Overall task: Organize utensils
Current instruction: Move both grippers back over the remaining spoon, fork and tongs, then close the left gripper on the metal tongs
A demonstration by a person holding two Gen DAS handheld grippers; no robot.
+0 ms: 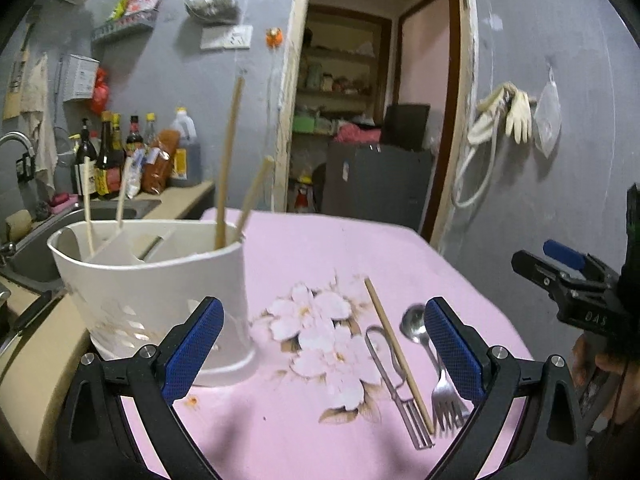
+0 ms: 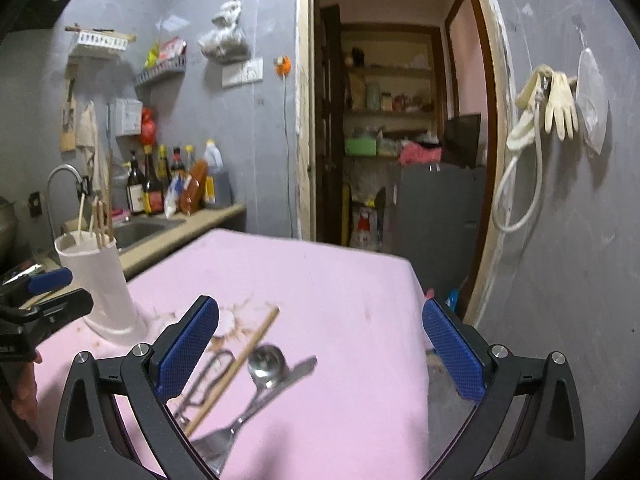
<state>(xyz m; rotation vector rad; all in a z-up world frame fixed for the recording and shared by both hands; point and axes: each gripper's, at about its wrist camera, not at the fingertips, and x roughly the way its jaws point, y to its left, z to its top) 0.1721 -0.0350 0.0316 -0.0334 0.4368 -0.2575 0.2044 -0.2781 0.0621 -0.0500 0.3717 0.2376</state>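
From the left wrist camera, the left gripper [image 1: 324, 344] hangs over the pink tablecloth [image 1: 320, 248] with its two blue pads spread wide and nothing between them. A white utensil holder [image 1: 160, 292] stands on the left of the table, just past the left pad. Four chopsticks [image 1: 228, 164] stick up out of it. On the right, close to the right pad, some utensils lie side by side: a metal tool with a loop handle [image 1: 390, 376], one loose chopstick [image 1: 398, 354], a spoon [image 1: 414, 322] and a fork [image 1: 446, 400]. The other gripper [image 1: 560, 276] shows at the far right edge.

From the right wrist camera, the right gripper [image 2: 320, 346] also has its blue pads spread wide and holds nothing. The loose chopstick [image 2: 236, 368], the spoon [image 2: 266, 362], the fork [image 2: 228, 438] and the loop-handle tool [image 2: 208, 376] lie near, close to the left pad. The white holder [image 2: 104, 280] stands far off to the left, with the left gripper [image 2: 48, 292] beside it.
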